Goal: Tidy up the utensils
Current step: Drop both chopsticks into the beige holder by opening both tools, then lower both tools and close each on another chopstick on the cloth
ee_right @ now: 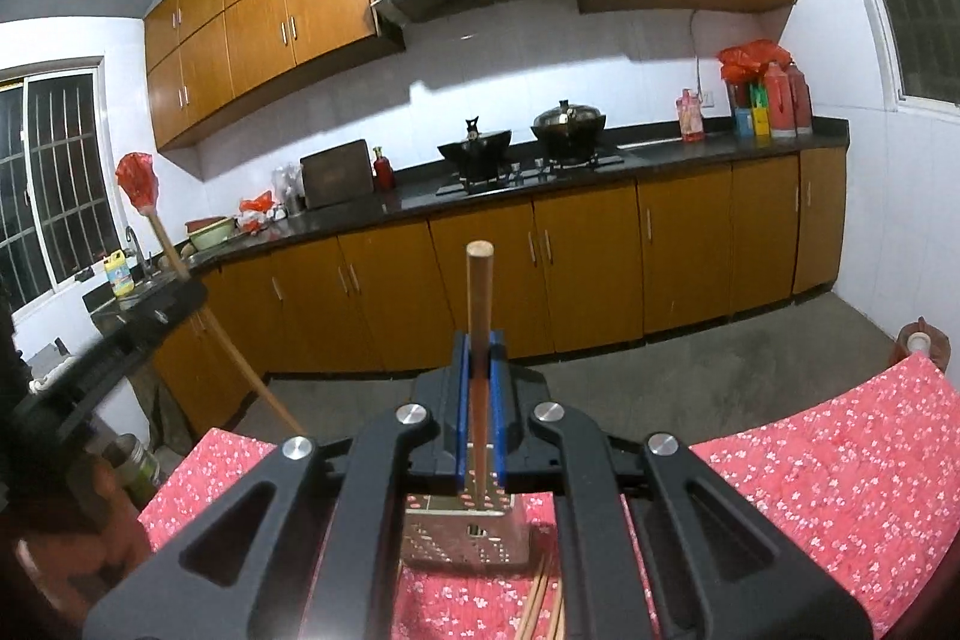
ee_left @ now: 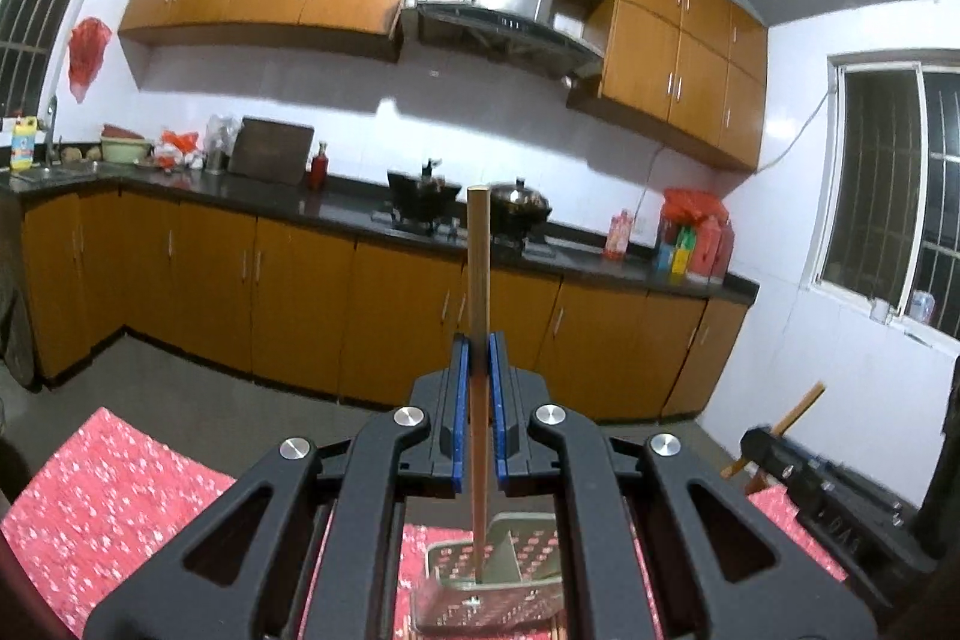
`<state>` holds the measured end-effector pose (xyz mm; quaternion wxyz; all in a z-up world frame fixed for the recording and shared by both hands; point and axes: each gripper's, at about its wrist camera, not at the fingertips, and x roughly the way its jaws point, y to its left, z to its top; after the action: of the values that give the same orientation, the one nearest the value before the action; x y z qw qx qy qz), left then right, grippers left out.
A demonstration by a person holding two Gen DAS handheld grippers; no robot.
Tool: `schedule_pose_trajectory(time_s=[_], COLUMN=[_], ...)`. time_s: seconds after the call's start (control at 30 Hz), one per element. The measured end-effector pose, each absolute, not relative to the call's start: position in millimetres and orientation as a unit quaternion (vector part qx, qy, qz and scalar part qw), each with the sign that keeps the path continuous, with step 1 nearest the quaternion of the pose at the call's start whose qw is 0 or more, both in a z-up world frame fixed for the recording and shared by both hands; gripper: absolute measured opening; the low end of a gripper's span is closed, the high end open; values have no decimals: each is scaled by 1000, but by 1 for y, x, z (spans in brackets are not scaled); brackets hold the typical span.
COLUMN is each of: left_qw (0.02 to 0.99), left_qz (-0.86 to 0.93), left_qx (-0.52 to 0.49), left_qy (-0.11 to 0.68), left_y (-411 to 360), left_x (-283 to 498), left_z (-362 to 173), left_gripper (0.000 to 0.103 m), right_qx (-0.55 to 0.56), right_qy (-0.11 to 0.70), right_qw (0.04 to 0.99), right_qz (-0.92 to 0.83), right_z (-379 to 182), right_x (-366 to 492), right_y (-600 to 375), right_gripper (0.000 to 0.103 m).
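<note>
My left gripper (ee_left: pixel 479 370) is shut on a wooden chopstick (ee_left: pixel 479 274) and holds it upright; its lower end reaches into a perforated metal utensil holder (ee_left: pixel 492 589) on the red floral cloth (ee_left: pixel 108 496). My right gripper (ee_right: pixel 479 364) is shut on another wooden chopstick (ee_right: pixel 480 292), also upright over the same metal holder (ee_right: pixel 465 538). Each gripper shows at the edge of the other's view, the right one (ee_left: pixel 774 454) and the left one (ee_right: pixel 144 310). More chopsticks (ee_right: pixel 543 604) lie on the cloth (ee_right: pixel 810 472) beside the holder.
Behind the table a kitchen counter (ee_left: pixel 336 211) carries a stove with two pots (ee_left: pixel 522 205), a cutting board (ee_left: pixel 273 151) and red bottles (ee_left: pixel 696 232). Wooden cabinets hang above and stand below. A jar (ee_right: pixel 135 466) stands left of the table.
</note>
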<state>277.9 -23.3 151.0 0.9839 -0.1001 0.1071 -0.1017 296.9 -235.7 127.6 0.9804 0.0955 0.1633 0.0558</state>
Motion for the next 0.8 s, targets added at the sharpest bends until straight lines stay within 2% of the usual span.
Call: schedule_pose_trajectory(time_s=[0.13, 0.27, 0.33, 0.37, 0.43, 0.57, 0.67, 0.8], left_qw=[982, 980, 981, 981, 981, 981, 980, 978], left_qz=[-102, -100, -97, -97, -95, -95, -95, -87], left_qx=[-91, -92, -93, -94, -100, -116, -125, -128], left_qy=[133, 143, 143, 143, 138, 127, 125, 137], left_y=[-28, -24, -20, -17, -10, 8, 22, 42], left_x=[285, 283, 280, 279, 272, 254, 236, 209], left_z=[138, 134, 135, 136, 139, 145, 144, 126], left_gripper=[7, 8, 10, 11, 19, 22, 22, 22], right_qx=[98, 100, 103, 104, 103, 109, 117, 119], right_qy=[175, 174, 171, 169, 160, 145, 148, 193], right_qw=[978, 978, 978, 979, 980, 982, 981, 974], right_qz=[58, 55, 54, 55, 53, 49, 42, 20], right_z=[120, 119, 122, 123, 127, 133, 125, 84], right_x=[301, 296, 292, 289, 280, 257, 238, 220], right_y=[-235, -235, -236, -236, -237, -246, -256, -267], right_gripper=[10, 19, 19, 19, 19, 20, 20, 24])
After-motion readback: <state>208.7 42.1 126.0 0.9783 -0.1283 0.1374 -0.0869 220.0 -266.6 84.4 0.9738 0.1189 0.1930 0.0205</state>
